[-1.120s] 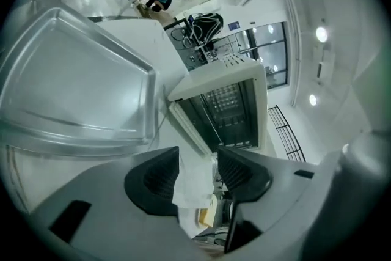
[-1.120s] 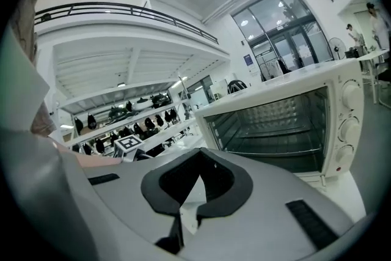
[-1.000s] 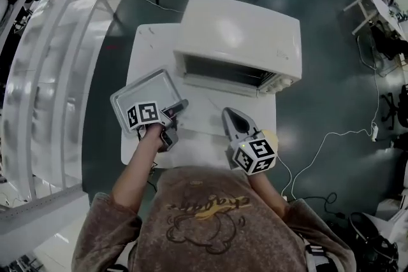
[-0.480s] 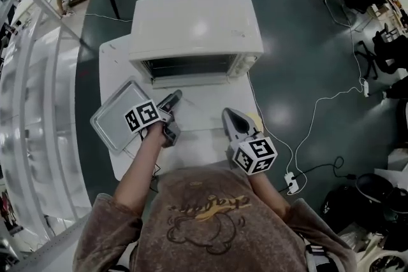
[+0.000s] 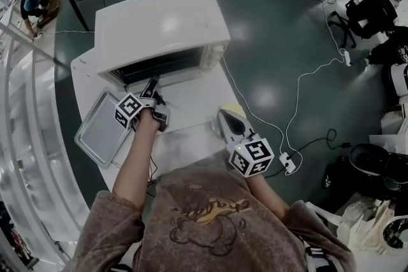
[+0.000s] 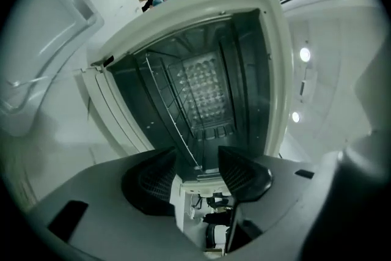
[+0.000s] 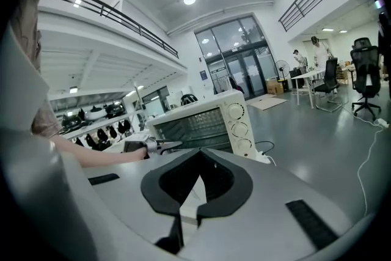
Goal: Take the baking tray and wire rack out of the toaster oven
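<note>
Toaster oven (image 5: 159,28): front open, on white table (image 5: 191,113). Wire rack (image 6: 171,114): inside oven. Baking tray (image 5: 102,129): on table, beside oven. Left gripper (image 6: 197,171): jaws apart at oven mouth, clamping nothing. Right gripper (image 7: 197,156): jaw tips together, empty, short of the oven.

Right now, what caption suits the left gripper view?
Open left gripper faces the open toaster oven, wire rack inside, nothing gripped between its jaws.
</note>
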`<state>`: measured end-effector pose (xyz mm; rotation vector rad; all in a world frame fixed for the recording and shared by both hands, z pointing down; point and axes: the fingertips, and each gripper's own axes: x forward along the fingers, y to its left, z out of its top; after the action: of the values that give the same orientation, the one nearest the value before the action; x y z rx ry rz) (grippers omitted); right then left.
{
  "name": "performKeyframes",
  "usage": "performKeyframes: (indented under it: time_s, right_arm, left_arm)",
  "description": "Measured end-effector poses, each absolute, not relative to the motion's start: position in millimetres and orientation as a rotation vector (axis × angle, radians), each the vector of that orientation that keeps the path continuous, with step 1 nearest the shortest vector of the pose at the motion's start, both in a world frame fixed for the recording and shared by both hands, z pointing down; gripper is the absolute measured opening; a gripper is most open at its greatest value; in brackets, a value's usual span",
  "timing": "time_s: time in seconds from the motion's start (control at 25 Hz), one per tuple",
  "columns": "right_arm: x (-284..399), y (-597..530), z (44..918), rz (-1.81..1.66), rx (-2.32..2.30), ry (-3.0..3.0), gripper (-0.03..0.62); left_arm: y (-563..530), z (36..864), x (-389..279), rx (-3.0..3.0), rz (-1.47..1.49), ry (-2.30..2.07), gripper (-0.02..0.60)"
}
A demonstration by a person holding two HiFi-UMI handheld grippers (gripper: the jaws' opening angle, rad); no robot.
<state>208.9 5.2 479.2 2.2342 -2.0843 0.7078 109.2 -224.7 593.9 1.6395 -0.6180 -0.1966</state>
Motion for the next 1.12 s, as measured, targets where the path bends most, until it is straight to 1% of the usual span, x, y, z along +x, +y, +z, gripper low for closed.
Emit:
performKeyframes:
  time_s: [0.32, 0.48, 0.56, 0.76, 0.8, 0.84, 0.88, 1.12]
  right_arm:
    - [221.9, 24.5, 485.5, 0.745, 2.271, -1.986, -0.008]
    - [229.1, 27.1, 490.1, 0.768, 2.286, -1.950, -0.008]
    - [232.1, 26.3, 490.9, 0.773, 2.290, -1.941, -0.008]
    - [232.8, 20.7, 491.5, 0.780, 2.288, -1.939, -0.008]
    - [232.9, 19.6, 491.5, 0.778, 2.287, -1.939, -0.008]
    - [233.3, 18.8, 491.5, 0.776, 2.287, -1.938, -0.008]
    - [233.7, 18.5, 491.7, 0.776, 2.288, -1.937, -0.008]
    - [235.1, 18.3, 493.1, 0.780, 2.286, -1.926, -0.008]
  left_arm:
    - [-260.3, 616.9, 136.3, 1.562, -0.283, -0.633, 0.192]
    - [-271.0, 628.0, 145.1, 1.534, -0.305, -0.636, 0.166]
    - [-275.8, 630.4, 149.6, 1.518, -0.326, -0.629, 0.165]
    - [-288.0, 634.8, 156.1, 1.486, -0.363, -0.618, 0.134]
    - [-291.4, 636.6, 156.1, 1.481, -0.366, -0.626, 0.113]
    - [-294.6, 638.5, 156.1, 1.475, -0.369, -0.634, 0.071]
    - [-296.7, 640.4, 156.4, 1.469, -0.373, -0.636, 0.058]
    - [-297.3, 642.8, 158.1, 1.434, -0.390, -0.602, 0.048]
